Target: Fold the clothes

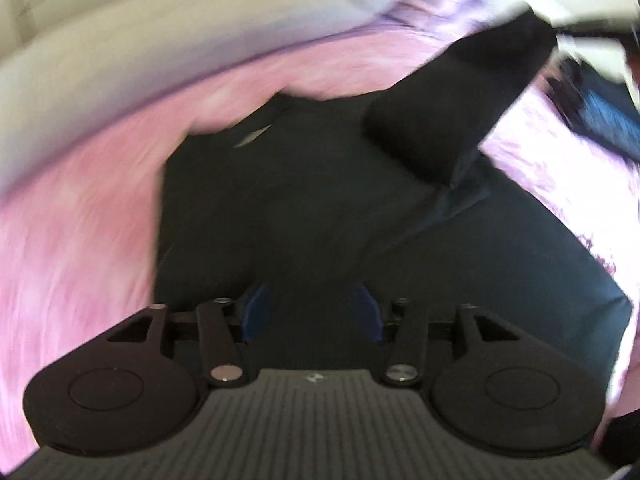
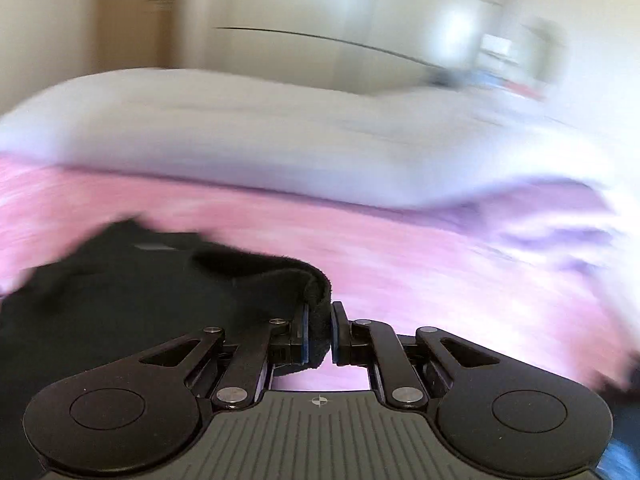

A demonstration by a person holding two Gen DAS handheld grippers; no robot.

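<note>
Both views blurred. Right gripper (image 2: 319, 330) jaws pinch black garment (image 2: 120, 288) hem, lower center; left gripper (image 1: 311, 312) jaws apart w/ dark cloth between, grip unclear; pink bedsheet (image 2: 440, 264) underneath.

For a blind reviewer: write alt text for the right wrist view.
The right gripper is shut on a thick folded edge of a black garment, which trails off to the left over a pink bedsheet. Behind lie a white duvet and a blurred pale wall.
</note>
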